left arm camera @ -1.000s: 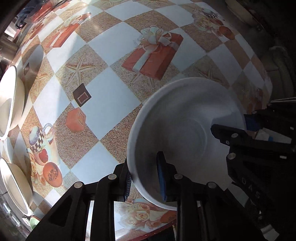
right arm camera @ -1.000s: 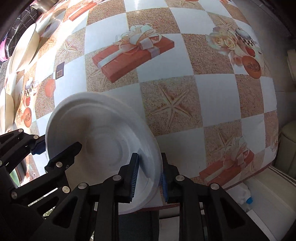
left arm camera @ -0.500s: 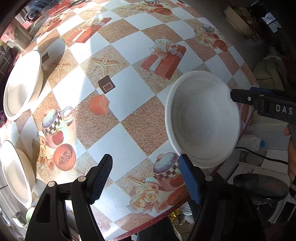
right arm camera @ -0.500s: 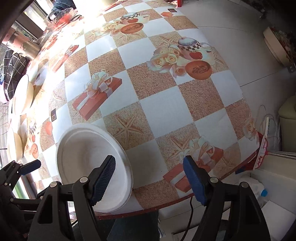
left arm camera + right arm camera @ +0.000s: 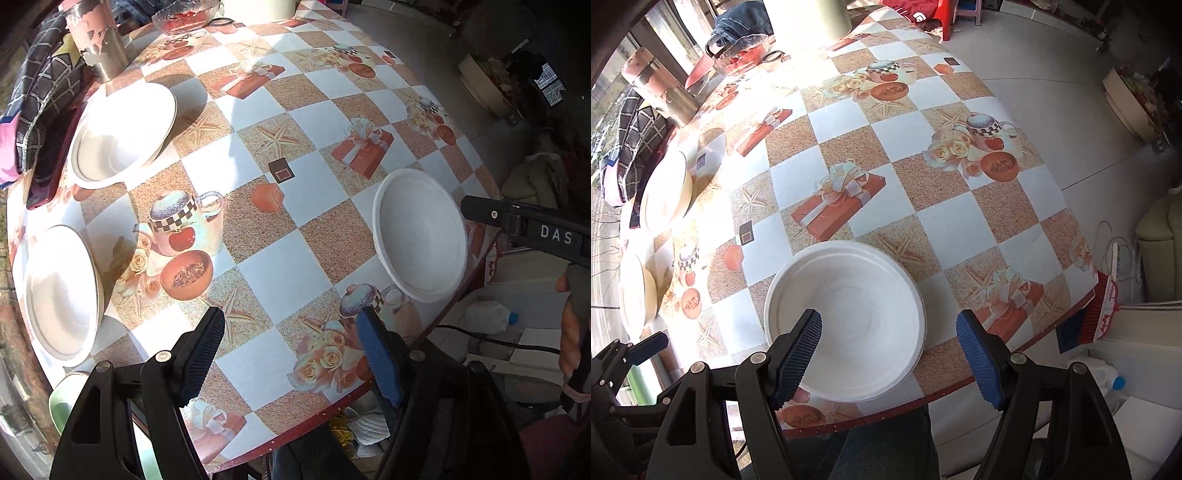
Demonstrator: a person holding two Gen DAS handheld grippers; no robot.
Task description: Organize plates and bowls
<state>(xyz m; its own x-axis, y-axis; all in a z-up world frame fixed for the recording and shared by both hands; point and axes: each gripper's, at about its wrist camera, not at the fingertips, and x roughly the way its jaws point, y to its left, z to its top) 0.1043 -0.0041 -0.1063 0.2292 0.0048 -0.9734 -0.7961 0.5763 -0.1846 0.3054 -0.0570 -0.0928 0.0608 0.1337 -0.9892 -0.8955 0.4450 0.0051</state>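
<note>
A white paper bowl (image 5: 419, 236) sits upright on the patterned tablecloth (image 5: 280, 273) near the table's front right edge; it also shows in the right wrist view (image 5: 857, 317). My left gripper (image 5: 291, 354) is open and empty, above the front edge, left of the bowl. My right gripper (image 5: 890, 354) is open and empty, raised just above and behind the bowl. A cream bowl (image 5: 122, 133) sits at the far left and a cream plate stack (image 5: 62, 291) at the near left.
A metal flask (image 5: 99, 37) and a glass dish (image 5: 184, 14) stand at the table's far side. Checked cloth (image 5: 40, 92) lies at the left edge. A green cup (image 5: 62, 402) sits at the near left corner. The table edge (image 5: 923, 398) is close.
Both grippers let go of the white bowl, opened wide and pulled back and up. The bowl now rests on the table.
</note>
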